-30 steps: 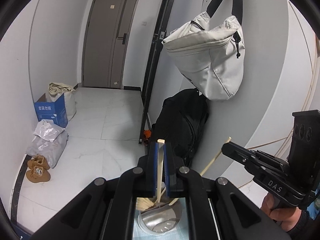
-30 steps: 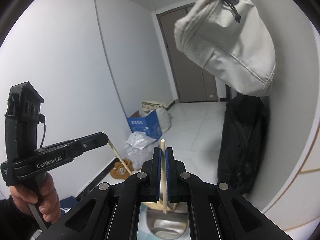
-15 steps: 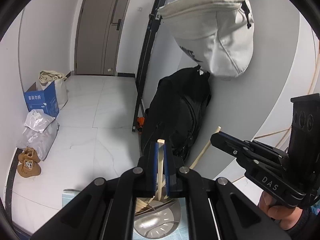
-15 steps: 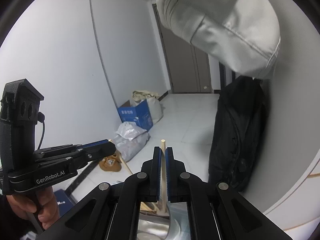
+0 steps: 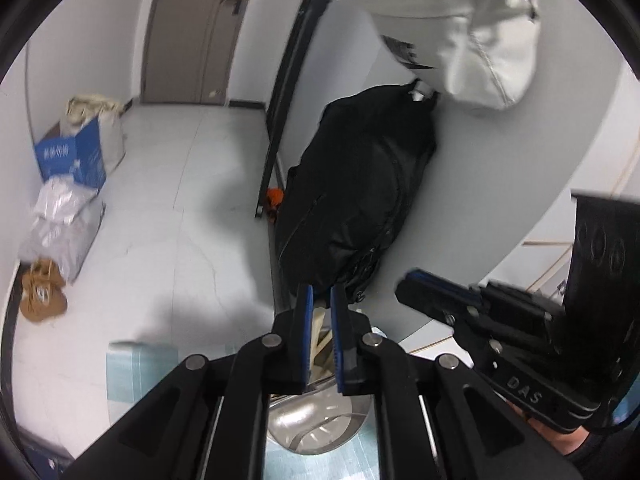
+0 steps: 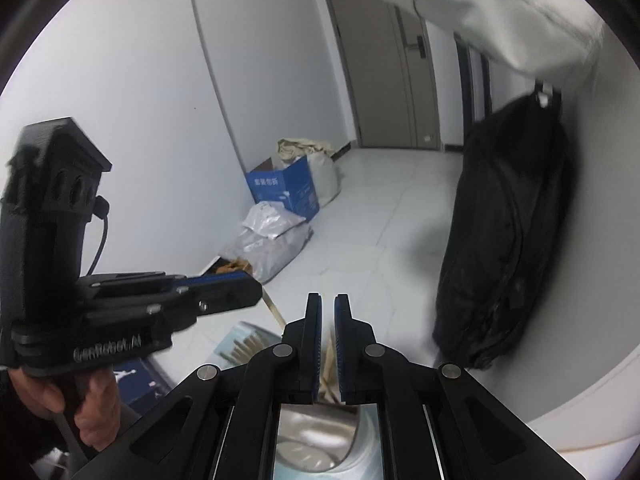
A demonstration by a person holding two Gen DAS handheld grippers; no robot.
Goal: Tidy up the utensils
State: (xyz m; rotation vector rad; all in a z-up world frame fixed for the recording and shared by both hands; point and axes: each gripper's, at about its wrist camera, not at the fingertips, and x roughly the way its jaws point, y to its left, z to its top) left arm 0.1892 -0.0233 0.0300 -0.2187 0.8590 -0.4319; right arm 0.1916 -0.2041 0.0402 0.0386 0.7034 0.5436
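both jaws are parting narrowly: left gripper [image 5: 320, 304] and right gripper [image 6: 328, 312] each frame slim pale wooden chopsticks [image 5: 320, 332] over a shiny round steel holder [image 5: 316, 420]

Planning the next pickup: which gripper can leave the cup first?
Right, probably. Both jaws are opening, but the chopstick in the right gripper sits lower between the pads; the left gripper has its chopstick near its tips.
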